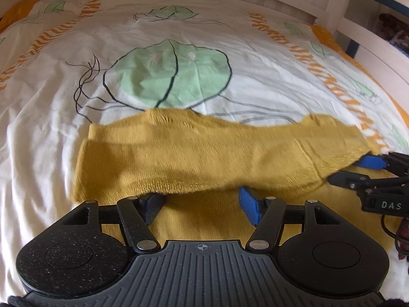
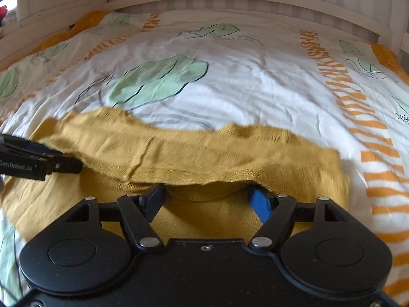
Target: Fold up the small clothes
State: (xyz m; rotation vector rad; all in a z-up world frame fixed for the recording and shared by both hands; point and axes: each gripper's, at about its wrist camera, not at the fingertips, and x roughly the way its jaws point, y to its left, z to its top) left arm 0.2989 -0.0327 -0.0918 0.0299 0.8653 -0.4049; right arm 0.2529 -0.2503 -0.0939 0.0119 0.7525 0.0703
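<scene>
Mustard knit garment (image 1: 204, 151) lies on the bed's duvet (image 1: 255, 51), its near hem folded over. My left hand-held gripper (image 1: 202, 204) and right hand-held gripper (image 2: 207, 199) both stand open at that hem, gripping nothing. Soft, light, floppy; I'd pinch the hem edge.

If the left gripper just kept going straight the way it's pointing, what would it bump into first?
Most likely the folded-over edge of the mustard-yellow garment, which hangs right across the left gripper's open jaws, one fingertip already tucked beneath it. Beyond lies the patterned bedcover. Depth is hard to judge here.
</scene>
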